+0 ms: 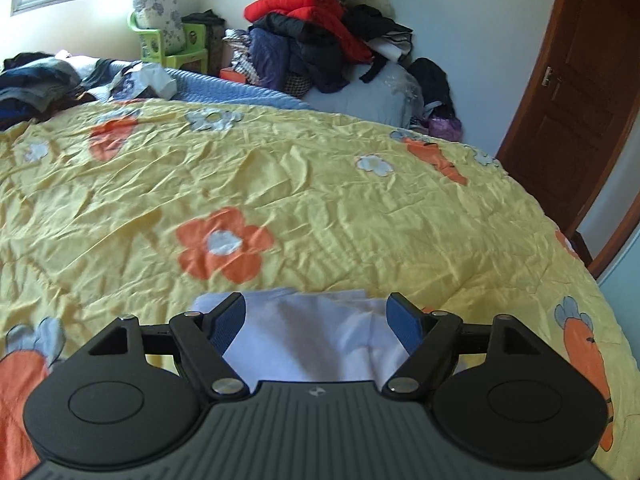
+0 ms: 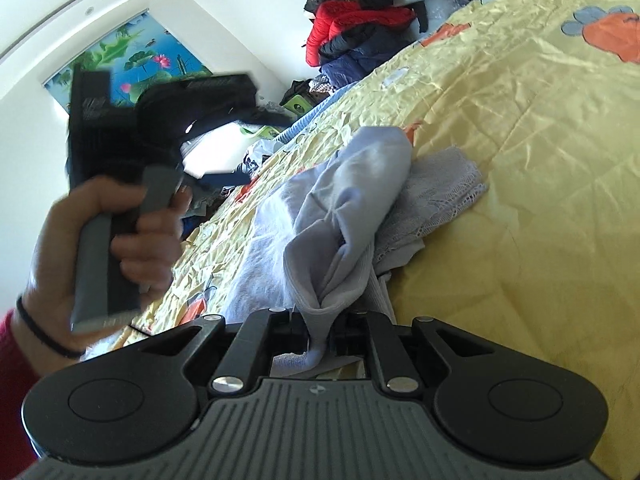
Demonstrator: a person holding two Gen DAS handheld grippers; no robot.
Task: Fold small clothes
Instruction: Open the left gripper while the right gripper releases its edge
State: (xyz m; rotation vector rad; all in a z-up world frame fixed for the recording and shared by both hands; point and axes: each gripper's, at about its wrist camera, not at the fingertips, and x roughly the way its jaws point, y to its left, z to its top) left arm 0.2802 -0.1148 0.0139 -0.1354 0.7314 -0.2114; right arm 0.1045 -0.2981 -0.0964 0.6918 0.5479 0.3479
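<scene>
I see the bed first, under a crumpled yellow quilt with orange and pale-blue flower patches (image 1: 320, 200). At its far edge a heap of dark and red padded jackets (image 1: 320, 28) leans on the pale wall, beside a brown wooden door (image 1: 576, 92).

On the quilt lies the small pale-blue cotton garment (image 2: 344, 208), bunched up, with a grey lace-edged cloth (image 2: 432, 196) just beside it and partly under it.

My right hand-held gripper (image 2: 320, 330) is clamped on a gathered fold of that pale-blue garment — the cloth runs up out of the nearly closed jaws and over onto the quilt.

My left hand-held gripper (image 1: 316, 326) stands with its jaws wide apart over the light fabric; the blue pads (image 1: 404, 324) do not press on it. In the right wrist view a hand (image 2: 100, 248) with a dark wrist band holds that gripper's grey handle, blurred.
</scene>
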